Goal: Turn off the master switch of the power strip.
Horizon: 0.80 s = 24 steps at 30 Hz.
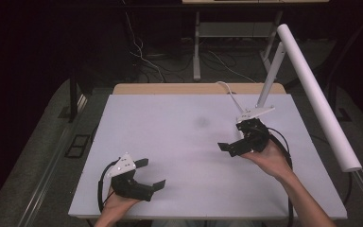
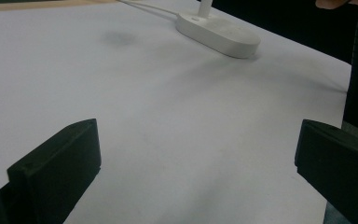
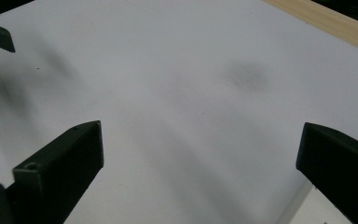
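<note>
A white board (image 1: 189, 189) covers the table. My left gripper (image 1: 154, 173) rests near its front left, held by a hand, with its jaws wide apart and nothing between them. In the left gripper view the left gripper (image 2: 198, 140) spans bare white surface. My right gripper (image 1: 231, 137) is held at the right of the board, just in front of a lamp base (image 1: 255, 113), and points left. Its jaws stand wide with nothing in them; the right gripper view shows the right gripper (image 3: 200, 140) over plain board.
A white desk lamp stands at the back right, its oval base (image 2: 219, 35) on the board and its long tube head (image 1: 319, 94) reaching past the right edge. A faint grey smudge (image 1: 202, 121) marks the board's middle. Cables lie on the floor behind.
</note>
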Available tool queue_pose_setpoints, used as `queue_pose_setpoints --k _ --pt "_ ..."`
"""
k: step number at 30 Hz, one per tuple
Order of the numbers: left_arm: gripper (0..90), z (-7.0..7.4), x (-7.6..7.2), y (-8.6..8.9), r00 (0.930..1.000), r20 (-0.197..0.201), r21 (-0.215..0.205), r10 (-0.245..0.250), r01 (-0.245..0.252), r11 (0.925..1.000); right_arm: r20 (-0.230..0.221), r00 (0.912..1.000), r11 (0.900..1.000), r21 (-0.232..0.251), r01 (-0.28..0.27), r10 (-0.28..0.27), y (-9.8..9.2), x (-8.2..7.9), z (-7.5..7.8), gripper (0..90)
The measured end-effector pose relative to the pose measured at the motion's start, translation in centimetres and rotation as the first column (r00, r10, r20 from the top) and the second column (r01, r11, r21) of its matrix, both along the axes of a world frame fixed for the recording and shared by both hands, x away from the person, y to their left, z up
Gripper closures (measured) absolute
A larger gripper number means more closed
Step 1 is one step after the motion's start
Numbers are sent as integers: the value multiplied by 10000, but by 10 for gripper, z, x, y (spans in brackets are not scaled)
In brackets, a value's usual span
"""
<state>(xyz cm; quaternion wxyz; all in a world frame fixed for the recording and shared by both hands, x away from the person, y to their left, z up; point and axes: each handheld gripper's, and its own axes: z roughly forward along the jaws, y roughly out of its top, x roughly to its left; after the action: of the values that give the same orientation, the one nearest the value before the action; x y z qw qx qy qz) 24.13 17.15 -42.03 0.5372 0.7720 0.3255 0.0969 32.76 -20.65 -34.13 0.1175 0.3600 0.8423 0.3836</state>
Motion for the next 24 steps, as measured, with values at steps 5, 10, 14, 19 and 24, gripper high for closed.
queue_pose_setpoints --k 5,10,14,19,24 --pt "0 0 0 0 10000 13 11 3 -3 10000 60 10000 9996 274 29 -31 -8 -13 -3 2" --pt "0 0 0 0 10000 -5 13 12 -12 10000 174 9998 9986 533 53 -63 -18 -27 -11 3" --pt "0 0 0 -1 10000 -14 31 -10 10 10000 185 9995 9974 692 223 -236 -27 -37 -22 3" --pt "0 0 0 -1 10000 -18 35 -23 23 10000 74 9991 9945 965 414 -424 -40 -48 -36 3" --pt "0 0 -1 0 10000 -25 71 -15 15 10000 -5 9983 9923 1095 583 -586 -51 -61 -49 3"
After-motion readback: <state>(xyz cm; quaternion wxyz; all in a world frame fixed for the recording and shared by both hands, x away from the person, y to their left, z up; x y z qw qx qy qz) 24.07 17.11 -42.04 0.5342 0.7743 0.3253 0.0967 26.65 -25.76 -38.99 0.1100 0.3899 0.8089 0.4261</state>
